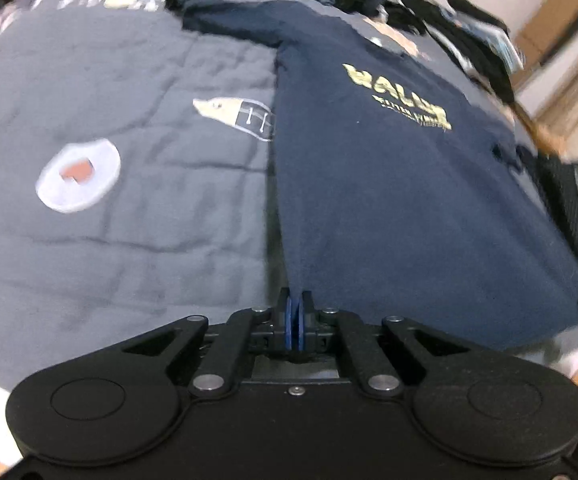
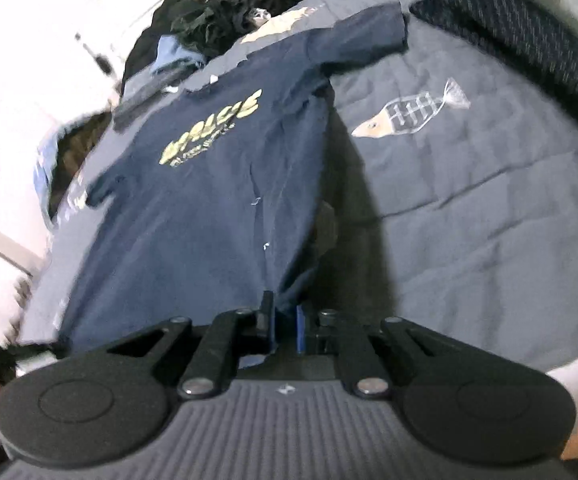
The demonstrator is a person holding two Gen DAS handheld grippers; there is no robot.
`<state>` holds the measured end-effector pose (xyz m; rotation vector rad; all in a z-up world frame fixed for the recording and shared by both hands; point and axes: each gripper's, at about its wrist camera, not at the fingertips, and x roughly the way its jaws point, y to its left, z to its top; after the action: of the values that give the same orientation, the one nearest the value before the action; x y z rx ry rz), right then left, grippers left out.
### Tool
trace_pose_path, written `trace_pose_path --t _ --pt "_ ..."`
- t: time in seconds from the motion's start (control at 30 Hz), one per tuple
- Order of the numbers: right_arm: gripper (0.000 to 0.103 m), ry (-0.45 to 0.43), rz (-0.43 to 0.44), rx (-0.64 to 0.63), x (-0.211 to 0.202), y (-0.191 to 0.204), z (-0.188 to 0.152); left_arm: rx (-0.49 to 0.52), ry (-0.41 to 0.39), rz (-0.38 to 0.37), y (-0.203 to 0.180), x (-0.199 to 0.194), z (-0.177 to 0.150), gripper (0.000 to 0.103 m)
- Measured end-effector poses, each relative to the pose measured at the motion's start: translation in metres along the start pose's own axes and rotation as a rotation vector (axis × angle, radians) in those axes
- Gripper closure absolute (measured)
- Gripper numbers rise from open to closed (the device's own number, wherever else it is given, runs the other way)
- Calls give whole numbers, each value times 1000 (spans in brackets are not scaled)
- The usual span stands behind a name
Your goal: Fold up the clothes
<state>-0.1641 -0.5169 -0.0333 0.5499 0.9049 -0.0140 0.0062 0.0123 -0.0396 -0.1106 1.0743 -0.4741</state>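
While my left gripper (image 1: 297, 312) is pinched tight on one hem corner of the shirt (image 1: 389, 184) and my right gripper (image 2: 285, 316), jaws slightly apart, grips the other, the shirt lies spread, print up, on the quilt (image 1: 109, 220). I'd judge even tension keeps it flat. Blur hides the print's wording; the far clothes pile (image 2: 217, 20) is indistinct.

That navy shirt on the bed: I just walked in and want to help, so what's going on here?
A person is working a navy T-shirt with gold lettering, spread over a grey quilt. The left hand-held gripper is shut on the shirt's hem at one bottom corner, and the right hand-held gripper pinches the hem too. Both sleeves are still out, so no fold is made yet. More clothes are piled beyond the collar.
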Motion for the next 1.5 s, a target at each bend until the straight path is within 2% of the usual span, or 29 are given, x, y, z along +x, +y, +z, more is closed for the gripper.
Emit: trace_pose_path --t 0.07,0.17,0.27,0.3,0.37,0.4,0.43,0.53,0.6,0.67,0.8,0.87,0.97,1.1,1.27,1.37,1.5 --pt "94 46 -36 -44 -1 0 -1 40 25 7 -5 -8 -3 100" --pt "93 166 -133 -122 17 0 -14 87 93 41 -12 -2 -10 97" --pt "89 262 -265 -191 39 1 -25 73 122 106 -9 1 -16 93" --pt "87 262 -286 -203 41 1 -27 48 106 104 -4 -2 -16 88" --pt "77 188 -276 -205 31 6 -20 6 40 82 3 -16 -15 74" --pt "73 146 -269 -206 26 9 -16 12 -2 87 2 -23 -13 58" --pt "62 104 -261 -206 20 13 -11 21 -45 95 0 -29 -11 46" --pt "59 -21 -239 -206 2 23 3 123 -203 118 -19 -47 -6 46" --pt "56 -96 -231 -213 -7 32 14 138 -271 114 -32 -51 2 46" --pt "47 -159 -218 -222 -7 46 30 143 -326 121 -46 -52 12 45" --pt "47 -232 -135 -241 5 69 56 146 -357 96 -65 -38 34 40" --pt "46 -239 -93 -239 21 80 69 137 -364 80 -70 -28 44 33" --pt "46 -219 -33 -236 47 96 87 124 -375 56 -78 -13 60 33" --pt "46 -205 11 -275 79 124 107 24 -399 45 -62 6 82 33" --pt "46 -204 48 -331 113 149 127 -170 -458 58 -17 26 111 33" --pt "46 -197 85 -345 127 154 131 -360 -468 23 26 46 128 35" --pt "46 -175 127 -323 139 149 129 -529 -491 31 72 71 149 52"
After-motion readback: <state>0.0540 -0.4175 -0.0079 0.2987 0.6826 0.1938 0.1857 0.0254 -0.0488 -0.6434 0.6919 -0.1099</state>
